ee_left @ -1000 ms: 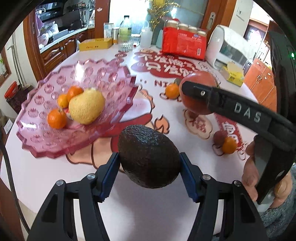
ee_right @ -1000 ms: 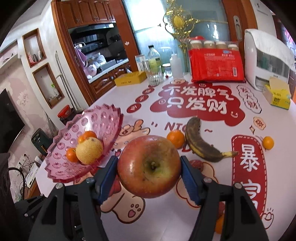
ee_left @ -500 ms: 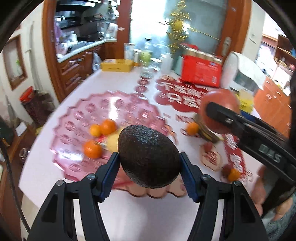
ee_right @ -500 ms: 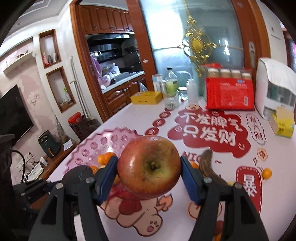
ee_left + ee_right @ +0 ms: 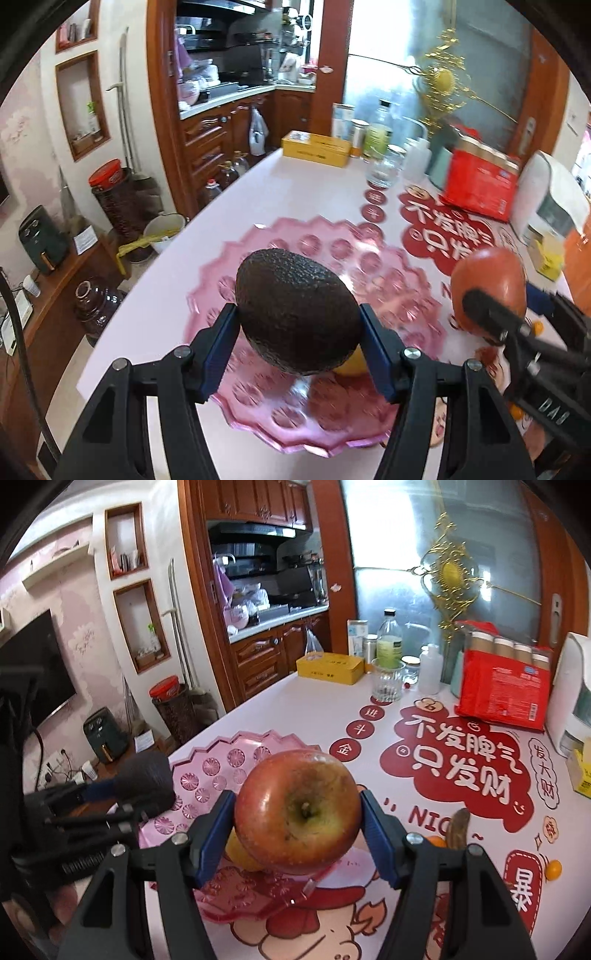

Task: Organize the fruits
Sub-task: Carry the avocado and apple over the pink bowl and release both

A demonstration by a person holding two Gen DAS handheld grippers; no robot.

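Left gripper (image 5: 298,334) clamps avocado (image 5: 297,310), right gripper (image 5: 297,829) clamps apple (image 5: 297,806); both poised above pink fruit dish (image 5: 280,421), likely for depositing.

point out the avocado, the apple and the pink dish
avocado (image 5: 295,310), left wrist view, middle of its dark bumpy skin
apple (image 5: 297,808), right wrist view, the dimple around its stem
pink dish (image 5: 325,240), left wrist view, bare far rim
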